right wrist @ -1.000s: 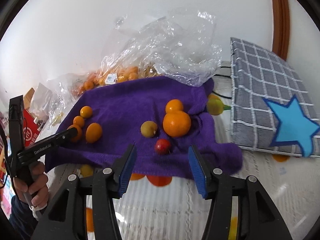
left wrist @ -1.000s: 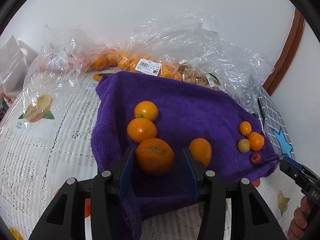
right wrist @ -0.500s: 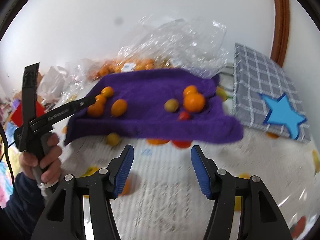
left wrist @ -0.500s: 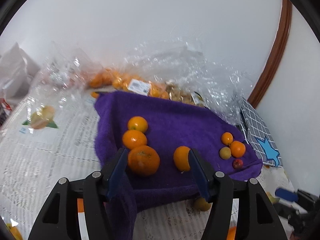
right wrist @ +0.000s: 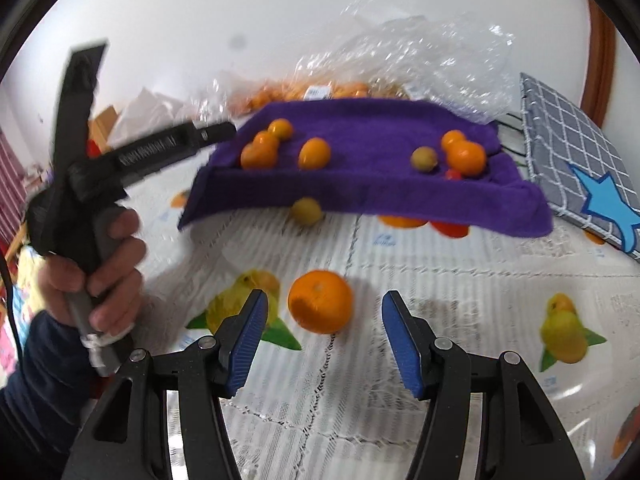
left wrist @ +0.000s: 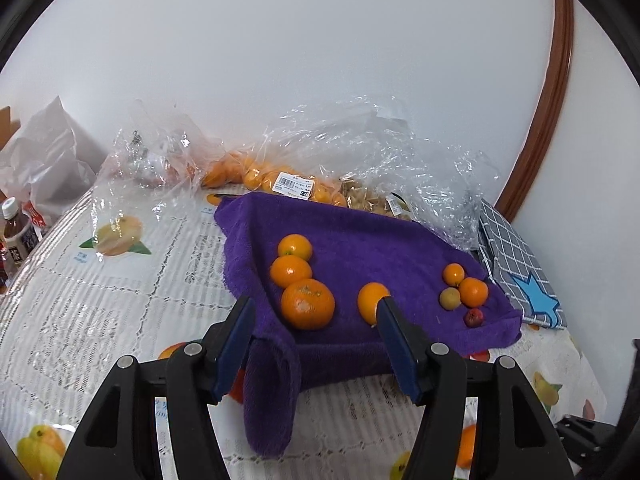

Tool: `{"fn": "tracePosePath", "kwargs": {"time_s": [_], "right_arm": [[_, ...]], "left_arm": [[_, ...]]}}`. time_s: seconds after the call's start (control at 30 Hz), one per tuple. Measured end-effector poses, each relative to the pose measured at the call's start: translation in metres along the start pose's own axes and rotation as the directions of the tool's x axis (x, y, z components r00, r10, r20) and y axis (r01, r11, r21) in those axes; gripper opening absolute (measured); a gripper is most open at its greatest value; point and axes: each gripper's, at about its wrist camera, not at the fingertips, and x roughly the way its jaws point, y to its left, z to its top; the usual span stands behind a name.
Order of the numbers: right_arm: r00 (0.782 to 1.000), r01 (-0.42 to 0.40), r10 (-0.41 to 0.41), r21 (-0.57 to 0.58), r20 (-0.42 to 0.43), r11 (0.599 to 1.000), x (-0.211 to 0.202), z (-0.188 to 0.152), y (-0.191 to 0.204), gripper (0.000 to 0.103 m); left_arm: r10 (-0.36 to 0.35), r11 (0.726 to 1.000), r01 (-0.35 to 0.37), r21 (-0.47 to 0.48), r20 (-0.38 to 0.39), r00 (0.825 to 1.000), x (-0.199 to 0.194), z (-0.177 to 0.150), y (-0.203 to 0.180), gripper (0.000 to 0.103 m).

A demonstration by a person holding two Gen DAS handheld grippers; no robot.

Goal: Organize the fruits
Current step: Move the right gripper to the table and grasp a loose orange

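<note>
A purple towel [left wrist: 360, 240] lies on the lace tablecloth. On its left part sit a large orange [left wrist: 307, 304], two smaller oranges [left wrist: 291, 271] behind it and an oval one [left wrist: 370, 302]. At its right end lie two small oranges [left wrist: 473, 292], a yellow-green fruit [left wrist: 450, 299] and a tiny red fruit [left wrist: 474, 317]. My left gripper [left wrist: 316, 312] stands open just short of the large orange, touching nothing. My right gripper [right wrist: 324, 302] is open over the tablecloth. A loose orange [right wrist: 320, 300] lies between its fingertips, clear of both pads. A small yellow fruit [right wrist: 306, 211] rests by the towel's front edge.
Clear plastic bags [left wrist: 280, 180] of oranges are piled against the back wall. A grey checked pad with a blue star [left wrist: 520, 272] lies right of the towel. Bottles [left wrist: 16, 236] and a white bag [left wrist: 44, 160] stand far left. A hand [right wrist: 100, 272] holds the left tool.
My left gripper let go of the large orange, opened wider and drew back. My right gripper pulled back from the towel's right end to the loose orange on the tablecloth.
</note>
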Motion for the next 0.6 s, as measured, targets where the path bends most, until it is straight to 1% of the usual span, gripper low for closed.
{"fn": "tracePosePath", "kwargs": {"time_s": [0.1,0.2,0.23,0.33,0.37,0.43,0.5,0.6], "right_arm": [[0.999,-0.006,0.006,0.008,-0.039,1.000,0.017,0.000,0.000,0.058],[0.999,-0.004,0.005,0.014,-0.052,1.000,0.025,0.002,-0.001,0.055],[0.998,0.007,-0.007,0.007,-0.055,1.000,0.028,0.003,0.000,0.055],[0.997,0.051,-0.052,-0.034,-0.049,0.998,0.032,0.003,0.005,0.043],[0.997,0.054,-0.057,-0.049,-0.047,0.997,0.033,0.004,0.007,0.040],[0.998,0.042,-0.044,-0.060,-0.042,0.997,0.031,0.004,0.007,0.040],[0.999,0.030,-0.031,-0.045,-0.036,0.999,0.028,0.003,0.003,0.040],[0.999,0.030,-0.031,-0.034,-0.015,0.999,0.019,0.001,-0.009,0.040]], "left_arm": [[-0.002,1.000,0.002,0.005,-0.001,1.000,-0.003,-0.002,0.000,0.061],[-0.007,1.000,0.007,0.005,-0.004,1.000,-0.004,-0.003,0.000,0.061],[-0.008,1.000,0.008,0.006,-0.005,1.000,-0.003,-0.004,0.000,0.061],[-0.006,1.000,0.006,0.012,-0.010,1.000,-0.003,-0.005,-0.002,0.061],[-0.009,1.000,0.009,0.013,-0.011,1.000,-0.003,-0.005,-0.002,0.061],[-0.015,1.000,0.015,0.016,-0.012,1.000,-0.003,-0.006,-0.003,0.061],[-0.019,1.000,0.019,0.015,-0.015,1.000,-0.004,-0.007,-0.004,0.061],[-0.068,0.998,0.067,-0.016,-0.039,0.997,-0.007,-0.011,-0.005,0.061]]}}
